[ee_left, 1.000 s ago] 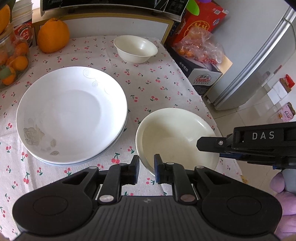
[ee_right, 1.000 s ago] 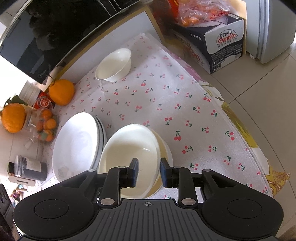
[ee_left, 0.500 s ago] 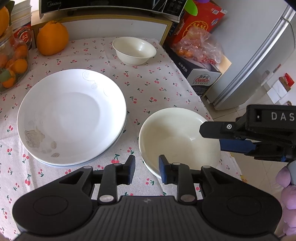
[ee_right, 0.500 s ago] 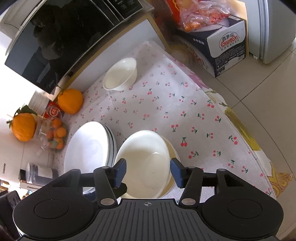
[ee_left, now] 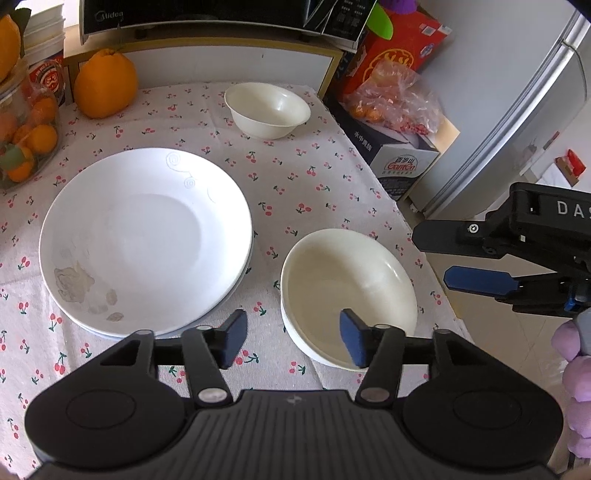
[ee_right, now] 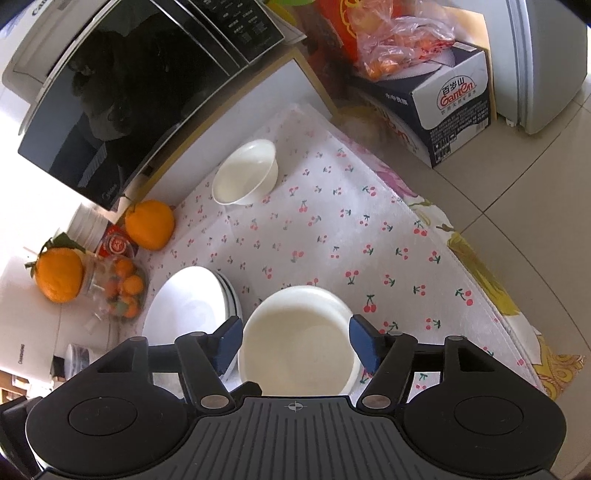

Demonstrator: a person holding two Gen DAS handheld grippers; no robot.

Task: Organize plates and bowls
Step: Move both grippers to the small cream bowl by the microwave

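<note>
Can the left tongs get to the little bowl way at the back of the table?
Probably yes. The left tongs, whose jaws have just been opening, hold nothing, and bare cherry tablecloth runs between the plate stack and the near bowls up to the small bowl. It is a long stretch, though.

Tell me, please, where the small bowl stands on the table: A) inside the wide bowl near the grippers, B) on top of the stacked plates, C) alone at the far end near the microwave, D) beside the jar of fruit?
C: the small bowl stands alone on the cloth at the far end, just below the microwave, apart from the plates and the wide bowl.
</note>
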